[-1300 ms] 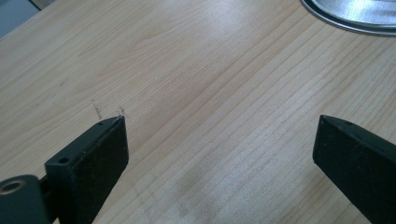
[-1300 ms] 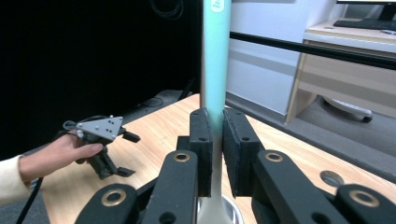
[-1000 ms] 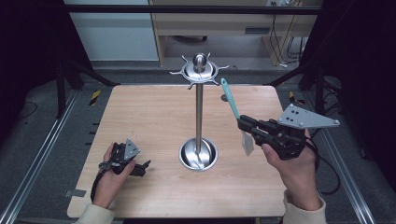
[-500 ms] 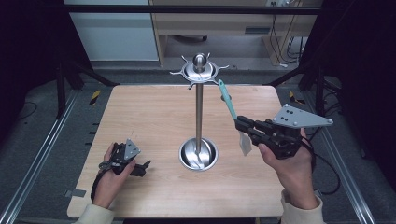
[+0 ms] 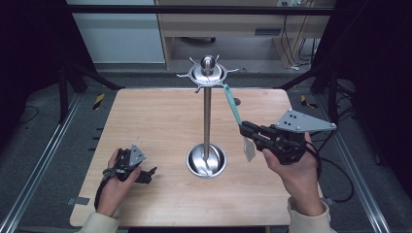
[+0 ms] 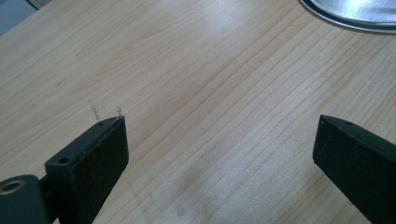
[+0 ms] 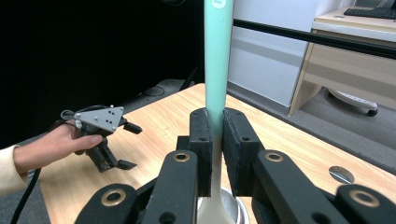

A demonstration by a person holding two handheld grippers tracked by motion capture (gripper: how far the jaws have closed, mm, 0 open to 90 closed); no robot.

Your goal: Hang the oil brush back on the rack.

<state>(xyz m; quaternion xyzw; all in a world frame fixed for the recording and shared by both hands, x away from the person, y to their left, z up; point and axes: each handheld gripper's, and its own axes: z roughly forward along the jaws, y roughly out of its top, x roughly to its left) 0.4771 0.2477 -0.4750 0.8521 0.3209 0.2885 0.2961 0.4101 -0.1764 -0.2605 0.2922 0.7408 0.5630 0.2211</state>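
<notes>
Pale wood worktop, with the left gripper rested near the front-left corner, fingers spread wide and nothing between them. A steel hook stand is parked mid-worktop. Right of it, a teal-handled spatula is kept clamped by the right gripper, tip near a hook.

Your table is pale wood, matt, with fine straight grain and a few small scuffs showing in the left gripper view. The stand near the middle is polished metal, its round base glossy and mirror-bright. Your right gripper has matt black plastic jaws, slightly grainy. The spatula looks smooth: satin teal handle, pale translucent blade. Your left gripper has the same dull black jaws.
</notes>
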